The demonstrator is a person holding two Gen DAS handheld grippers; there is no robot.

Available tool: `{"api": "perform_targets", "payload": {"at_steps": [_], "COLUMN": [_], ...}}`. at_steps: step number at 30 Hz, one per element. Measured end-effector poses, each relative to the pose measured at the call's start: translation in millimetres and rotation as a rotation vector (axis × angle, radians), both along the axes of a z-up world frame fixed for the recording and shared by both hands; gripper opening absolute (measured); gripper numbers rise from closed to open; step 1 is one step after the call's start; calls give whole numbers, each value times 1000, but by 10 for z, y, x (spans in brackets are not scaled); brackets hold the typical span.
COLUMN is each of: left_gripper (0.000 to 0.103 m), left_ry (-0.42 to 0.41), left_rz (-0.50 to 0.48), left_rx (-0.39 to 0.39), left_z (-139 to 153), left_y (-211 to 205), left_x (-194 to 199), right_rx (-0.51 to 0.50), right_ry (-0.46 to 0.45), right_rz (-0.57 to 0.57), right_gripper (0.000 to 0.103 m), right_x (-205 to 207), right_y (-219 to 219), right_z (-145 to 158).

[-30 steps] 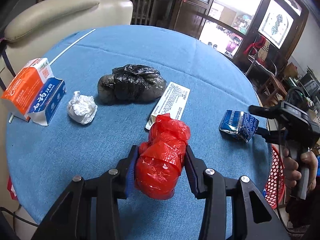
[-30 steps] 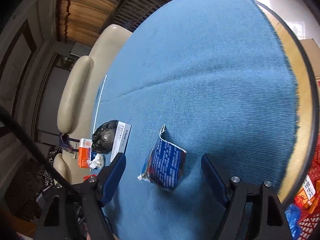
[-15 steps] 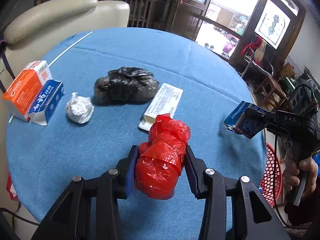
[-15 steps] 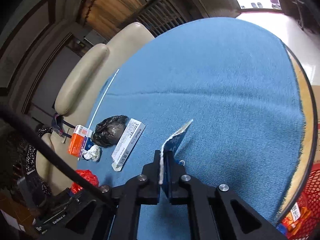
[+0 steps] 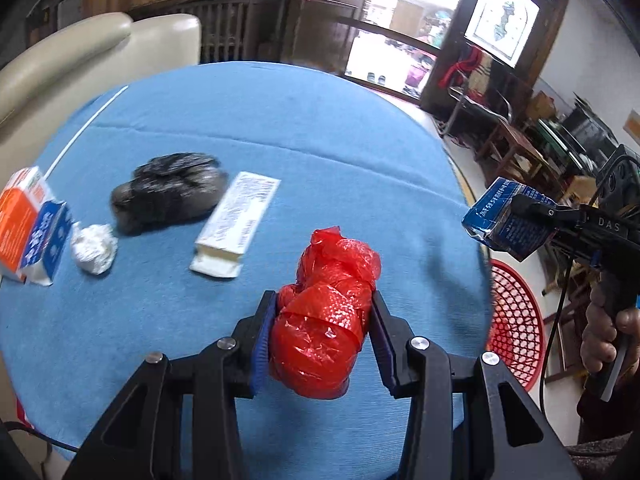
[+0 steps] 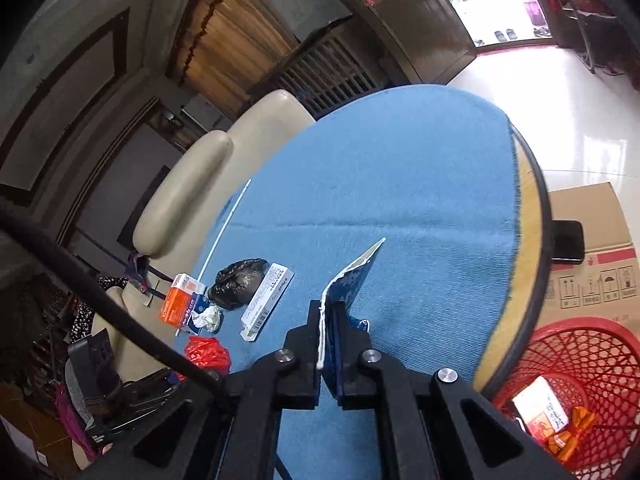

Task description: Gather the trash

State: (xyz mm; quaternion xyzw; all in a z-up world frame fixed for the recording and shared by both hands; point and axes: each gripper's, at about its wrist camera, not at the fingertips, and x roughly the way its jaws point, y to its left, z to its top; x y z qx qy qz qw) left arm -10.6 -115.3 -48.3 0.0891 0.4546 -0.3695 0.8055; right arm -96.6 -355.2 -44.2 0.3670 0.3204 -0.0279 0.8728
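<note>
While the left gripper (image 5: 322,338) clamps a red bag (image 5: 324,320) between its pads above the near part of the blue table (image 5: 280,128), the right gripper (image 6: 329,354) is clenched on a flattened blue carton (image 6: 352,280). In the left view that carton (image 5: 506,220) sits past the table's right edge, above a red basket (image 5: 516,320), which already contains what seems to be a printed packet (image 6: 540,404). On the table lie a black bag (image 5: 168,192), a white box (image 5: 236,224) just beside it, a crumpled white wad (image 5: 94,246), and an orange carton (image 5: 18,216) touching a blue-and-white carton (image 5: 46,246).
</note>
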Motion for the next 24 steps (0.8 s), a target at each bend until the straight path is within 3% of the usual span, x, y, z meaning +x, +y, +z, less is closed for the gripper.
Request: {"api": "perform_targets", "payload": {"at_steps": [13,24], "left_gripper": [46,46], "left_ry": [-88,-179], "left_rz": [-196,-316], "left_rx": [53,131], "left_z": [191,210], "left_y": [-800,-1398], "left_x": [-461,-870], "right_rx": [6,-13], "right_ry": [-26,11], "right_rz": [-116,-177], "right_gripper": [5,5], "right_x": [-776,-1364], "right_y": [-399,-603], "right_z": [49,-69]}}
